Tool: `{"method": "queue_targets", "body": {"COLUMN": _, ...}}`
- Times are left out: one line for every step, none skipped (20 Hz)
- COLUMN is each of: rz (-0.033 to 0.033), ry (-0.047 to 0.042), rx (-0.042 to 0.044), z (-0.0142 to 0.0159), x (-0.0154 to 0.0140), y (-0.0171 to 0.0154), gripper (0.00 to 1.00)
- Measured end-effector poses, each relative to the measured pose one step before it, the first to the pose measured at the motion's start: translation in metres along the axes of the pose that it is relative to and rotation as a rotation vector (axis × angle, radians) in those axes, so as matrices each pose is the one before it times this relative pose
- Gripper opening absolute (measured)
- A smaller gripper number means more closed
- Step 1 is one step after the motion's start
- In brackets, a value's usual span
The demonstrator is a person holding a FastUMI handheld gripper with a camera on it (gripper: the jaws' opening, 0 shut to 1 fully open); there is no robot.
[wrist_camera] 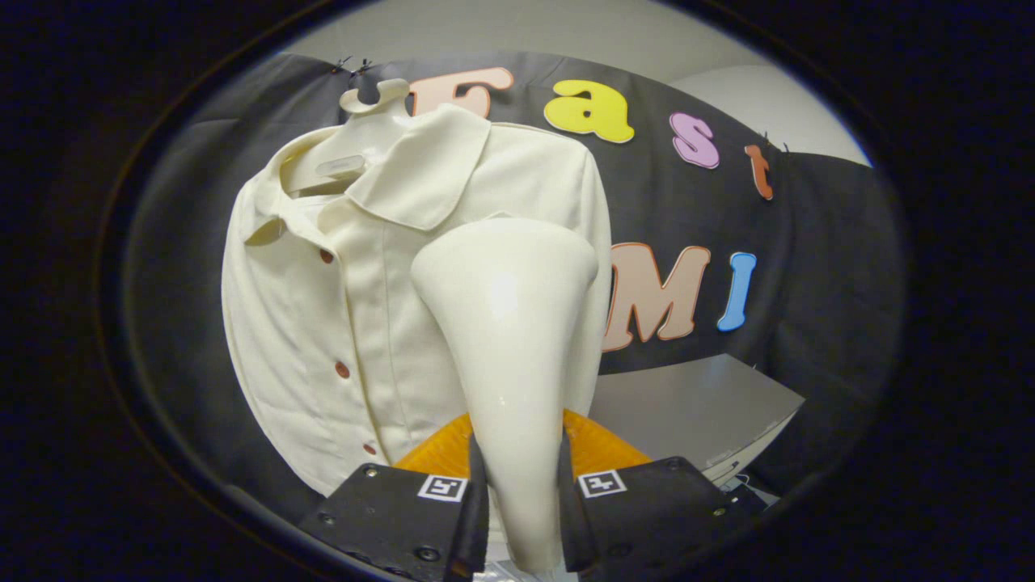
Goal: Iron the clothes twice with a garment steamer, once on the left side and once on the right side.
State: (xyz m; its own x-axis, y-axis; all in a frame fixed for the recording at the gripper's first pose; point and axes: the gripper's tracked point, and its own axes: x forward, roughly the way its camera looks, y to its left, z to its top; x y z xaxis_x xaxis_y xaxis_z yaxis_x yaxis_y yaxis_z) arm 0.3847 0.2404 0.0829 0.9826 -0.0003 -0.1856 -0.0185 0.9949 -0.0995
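Note:
A cream button-up shirt with brown buttons hangs on a pale hanger in front of the black cloth wall. My gripper is shut on the white garment steamer, both black fingers pressing its narrow handle. The steamer's wide head rises just ahead of the fingers and covers the shirt's right half, close to the fabric; whether it touches cannot be told. An orange part shows behind the steamer's handle, just above the fingers.
A grey table top lies to the right of the steamer, below the black cloth wall. The shirt's left half and collar stand uncovered to the left of the steamer head.

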Motion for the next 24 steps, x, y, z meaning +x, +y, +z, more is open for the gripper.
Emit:
{"method": "queue_targets", "body": {"rz": -0.00004, "ry": 0.00307, "rx": 0.00074, "z": -0.00375, "x": 0.0022, "y": -0.00096, "gripper": 0.36}}
{"method": "queue_targets", "body": {"rz": -0.00155, "ry": 0.01151, "rx": -0.0011, "z": -0.0069, "x": 0.00206, "y": 0.00025, "gripper": 0.36}}
{"method": "queue_targets", "body": {"rz": -0.00101, "ry": 0.00609, "rx": -0.00438, "z": -0.00545, "x": 0.00144, "y": -0.00017, "gripper": 0.36}}
{"method": "queue_targets", "body": {"rz": -0.00315, "ry": 0.00665, "rx": -0.00508, "z": -0.00628, "x": 0.00084, "y": -0.00058, "gripper": 0.36}}
{"method": "queue_targets", "body": {"rz": -0.00472, "ry": -0.00145, "rx": 0.00391, "z": -0.00459, "x": -0.00022, "y": -0.00044, "gripper": 0.36}}
{"method": "queue_targets", "body": {"rz": -0.00321, "ry": -0.00224, "rx": 0.00579, "z": -0.00509, "x": 0.00127, "y": -0.00008, "gripper": 0.36}}
{"method": "queue_targets", "body": {"rz": -0.00245, "ry": -0.00371, "rx": 0.00265, "z": -0.00476, "x": 0.00063, "y": 0.00028, "gripper": 0.36}}
{"method": "queue_targets", "body": {"rz": -0.00137, "ry": 0.00341, "rx": -0.00001, "z": -0.00644, "x": 0.00118, "y": 0.00007, "gripper": 0.36}}
{"method": "queue_targets", "body": {"rz": -0.00078, "ry": 0.00575, "rx": 0.00324, "z": -0.00666, "x": 0.00046, "y": 0.00028, "gripper": 0.36}}
{"method": "queue_targets", "body": {"rz": 0.00073, "ry": 0.01026, "rx": 0.00356, "z": -0.00767, "x": 0.00053, "y": 0.00071, "gripper": 0.36}}
{"method": "queue_targets", "body": {"rz": -0.00097, "ry": 0.00782, "rx": -0.0028, "z": -0.0083, "x": 0.00118, "y": 0.00072, "gripper": 0.36}}
{"method": "queue_targets", "body": {"rz": -0.00104, "ry": 0.00901, "rx": -0.00792, "z": -0.00836, "x": -0.00063, "y": 0.00071, "gripper": 0.36}}
{"method": "queue_targets", "body": {"rz": -0.00192, "ry": 0.00184, "rx": -0.00575, "z": -0.00668, "x": 0.0007, "y": 0.00043, "gripper": 0.36}}
{"method": "queue_targets", "body": {"rz": 0.00126, "ry": 0.00641, "rx": -0.00335, "z": -0.00729, "x": 0.0007, "y": 0.00174, "gripper": 0.36}}
{"method": "queue_targets", "body": {"rz": 0.00157, "ry": 0.00426, "rx": -0.00062, "z": -0.00735, "x": 0.00187, "y": 0.00164, "gripper": 0.36}}
{"method": "queue_targets", "body": {"rz": 0.0029, "ry": 0.00642, "rx": -0.00349, "z": -0.00815, "x": 0.00154, "y": 0.00196, "gripper": 0.36}}
{"method": "queue_targets", "body": {"rz": 0.00018, "ry": 0.0105, "rx": -0.0038, "z": -0.00801, "x": 0.00087, "y": 0.00132, "gripper": 0.36}}
{"method": "queue_targets", "body": {"rz": -0.0013, "ry": 0.00999, "rx": -0.00297, "z": -0.00908, "x": 0.00136, "y": 0.00059, "gripper": 0.36}}
{"method": "queue_targets", "body": {"rz": -0.00213, "ry": 0.00874, "rx": -0.00093, "z": -0.00788, "x": 0.00094, "y": 0.00051, "gripper": 0.36}}
{"method": "queue_targets", "body": {"rz": -0.00182, "ry": 0.00558, "rx": -0.00204, "z": -0.00819, "x": 0.0017, "y": -0.00022, "gripper": 0.36}}
{"method": "queue_targets", "body": {"rz": 0.00128, "ry": 0.01274, "rx": -0.00162, "z": -0.00968, "x": 0.001, "y": 0.00167, "gripper": 0.36}}
{"method": "queue_targets", "body": {"rz": -0.00022, "ry": 0.01591, "rx": -0.0007, "z": -0.01243, "x": 0.00176, "y": 0.00072, "gripper": 0.36}}
{"method": "queue_targets", "body": {"rz": 0.00063, "ry": 0.01891, "rx": -0.00341, "z": -0.01302, "x": 0.0007, "y": 0.0002, "gripper": 0.36}}
{"method": "queue_targets", "body": {"rz": -0.00147, "ry": 0.01486, "rx": -0.00057, "z": -0.01265, "x": 0.0012, "y": -0.00049, "gripper": 0.36}}
